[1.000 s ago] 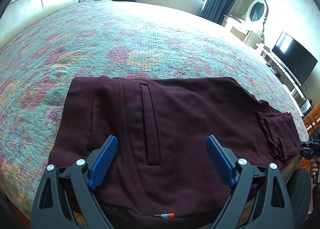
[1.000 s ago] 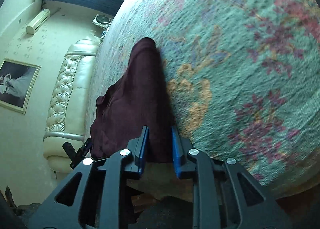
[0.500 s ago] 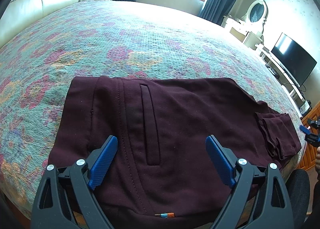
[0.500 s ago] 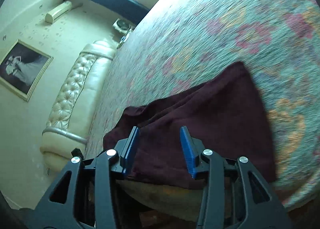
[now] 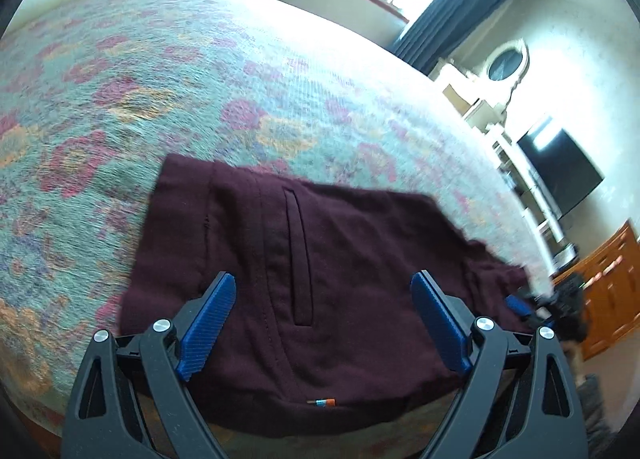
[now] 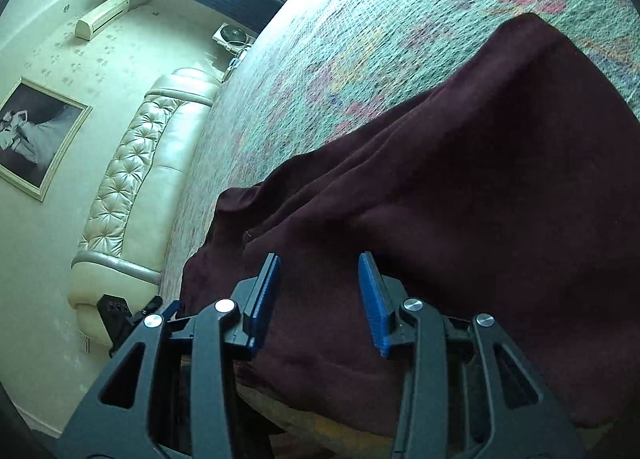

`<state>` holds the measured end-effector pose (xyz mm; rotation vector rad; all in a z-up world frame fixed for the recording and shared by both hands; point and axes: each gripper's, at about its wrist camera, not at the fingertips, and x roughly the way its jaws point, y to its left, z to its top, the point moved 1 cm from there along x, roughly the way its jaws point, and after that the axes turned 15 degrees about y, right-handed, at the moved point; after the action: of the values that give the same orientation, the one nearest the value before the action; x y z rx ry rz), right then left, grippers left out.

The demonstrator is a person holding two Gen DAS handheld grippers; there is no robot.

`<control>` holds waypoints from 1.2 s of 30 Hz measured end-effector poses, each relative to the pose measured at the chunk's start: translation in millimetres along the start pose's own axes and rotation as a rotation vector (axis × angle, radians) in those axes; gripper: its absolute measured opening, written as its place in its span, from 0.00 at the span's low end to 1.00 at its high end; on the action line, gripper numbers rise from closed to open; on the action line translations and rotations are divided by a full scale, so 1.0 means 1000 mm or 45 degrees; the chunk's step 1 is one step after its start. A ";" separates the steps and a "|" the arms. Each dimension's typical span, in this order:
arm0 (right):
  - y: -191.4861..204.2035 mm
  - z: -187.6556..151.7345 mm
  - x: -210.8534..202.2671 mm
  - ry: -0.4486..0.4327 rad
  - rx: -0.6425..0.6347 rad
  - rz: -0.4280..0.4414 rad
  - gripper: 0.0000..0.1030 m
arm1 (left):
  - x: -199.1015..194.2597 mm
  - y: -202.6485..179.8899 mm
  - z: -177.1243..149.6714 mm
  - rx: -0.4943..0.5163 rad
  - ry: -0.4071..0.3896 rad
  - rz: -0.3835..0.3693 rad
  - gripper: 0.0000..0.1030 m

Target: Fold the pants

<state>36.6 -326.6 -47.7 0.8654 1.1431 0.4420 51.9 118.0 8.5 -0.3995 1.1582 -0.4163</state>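
Dark maroon fabric pants (image 5: 328, 283) spread flat on floral woven bedspread (image 5: 200, 91). Left tool (image 5: 322, 323) released, spread wide above waistband. Right tool (image 6: 320, 299) released, partly parted over pant legs, gripping nothing.

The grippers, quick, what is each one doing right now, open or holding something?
Left gripper: open wide above the pants, holding nothing.
Right gripper: open, jaws have just been opening; the pants lie under them, not pinched.

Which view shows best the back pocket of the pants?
The left wrist view. There the pocket shows as a full dark slit on the flat pants, between the open fingers of the left gripper. The right wrist view shows only rumpled pants cloth and no pocket.
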 end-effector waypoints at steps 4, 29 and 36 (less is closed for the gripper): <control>0.002 0.000 0.001 -0.009 -0.001 0.015 0.42 | -0.034 0.031 0.010 -0.059 -0.041 -0.062 0.86; 0.004 0.002 0.007 -0.038 -0.033 0.027 0.44 | 0.048 0.069 0.034 -0.211 0.474 -0.451 0.28; 0.006 0.003 0.007 -0.039 -0.038 0.026 0.44 | 0.031 0.024 0.044 -0.134 0.390 -0.328 0.20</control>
<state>42.5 -319.4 -47.0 0.8561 1.0980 0.4599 106.5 126.8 -13.2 -0.5944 1.4362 -0.6594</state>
